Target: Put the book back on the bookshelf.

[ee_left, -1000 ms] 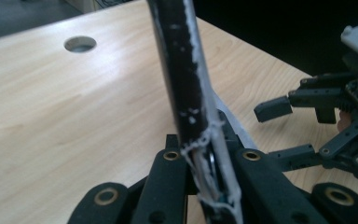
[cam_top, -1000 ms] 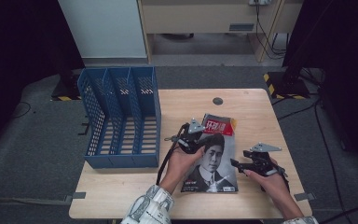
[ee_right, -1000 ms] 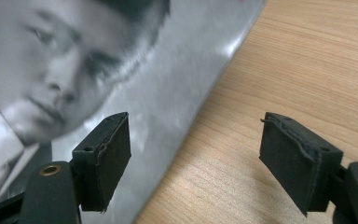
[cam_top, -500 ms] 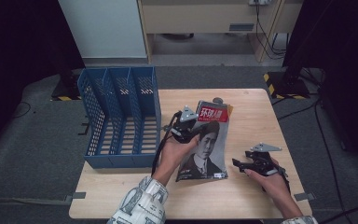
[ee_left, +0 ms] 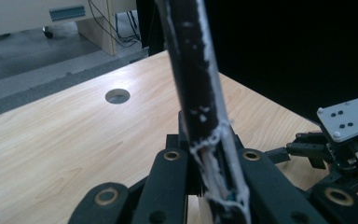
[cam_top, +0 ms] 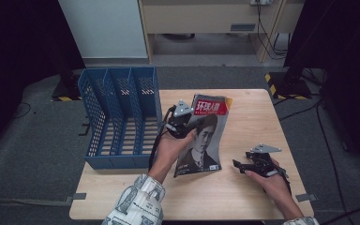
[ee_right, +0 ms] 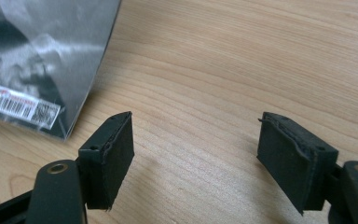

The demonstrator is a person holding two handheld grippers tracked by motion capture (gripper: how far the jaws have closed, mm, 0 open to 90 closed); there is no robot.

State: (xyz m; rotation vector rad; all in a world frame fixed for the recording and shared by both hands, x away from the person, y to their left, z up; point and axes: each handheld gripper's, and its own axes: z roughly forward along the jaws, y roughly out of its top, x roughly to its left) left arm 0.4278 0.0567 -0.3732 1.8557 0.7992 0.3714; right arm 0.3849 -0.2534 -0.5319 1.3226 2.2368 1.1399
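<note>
Left tool clamped on magazine edge, its long axis tilted upright, rack just left of it; right tool apart, empty.

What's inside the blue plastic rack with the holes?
The blue perforated file rack has three slots. Through them only its slatted bottom shows, with no paper or book. The near wall hides the slots' front edge.

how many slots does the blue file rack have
3 slots in the blue file rack, side by side at the table's left edge: left, middle and right. The magazine is outside them.
</note>
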